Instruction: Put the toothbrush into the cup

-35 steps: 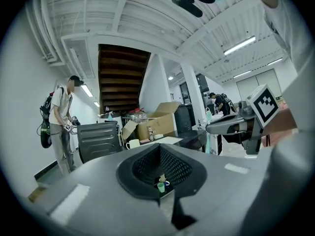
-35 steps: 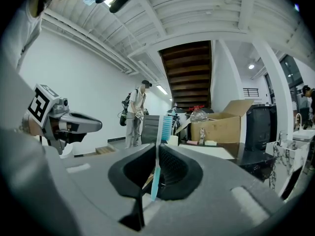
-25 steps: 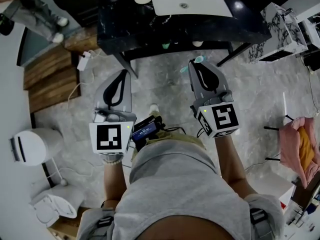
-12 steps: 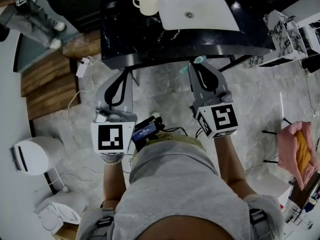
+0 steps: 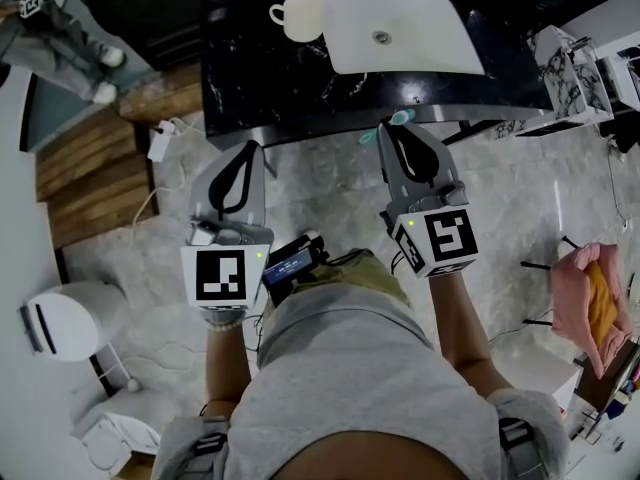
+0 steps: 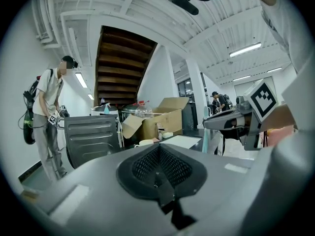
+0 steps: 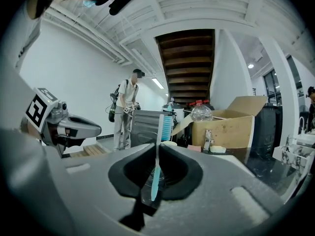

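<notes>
A cream cup (image 5: 298, 13) stands on the black counter (image 5: 260, 88), left of a white basin (image 5: 400, 33). It also shows small in the left gripper view, the cup (image 6: 145, 143) just past the jaws. My right gripper (image 5: 386, 130) is shut on a light-blue toothbrush (image 5: 395, 119), short of the counter's front edge. In the right gripper view the toothbrush (image 7: 156, 166) stands upright between the pads, bristles at the top, held by my right gripper (image 7: 156, 149). My left gripper (image 5: 253, 148) is shut with nothing in it, over the floor; its mesh pads meet at the left gripper (image 6: 158, 146).
A cardboard box (image 7: 231, 127) and bottles sit at the counter's back. A grey chair (image 6: 93, 132) and a standing person (image 7: 127, 112) are to the left. On the floor lie a power strip (image 5: 160, 140), wooden steps (image 5: 90, 183), a white bin (image 5: 60, 313) and a pink cloth on a stand (image 5: 590, 308).
The counter, cup and basin have slid down in the head view, nearer to both grippers. The grippers keep their pose, and the toothbrush stays in the right one.
</notes>
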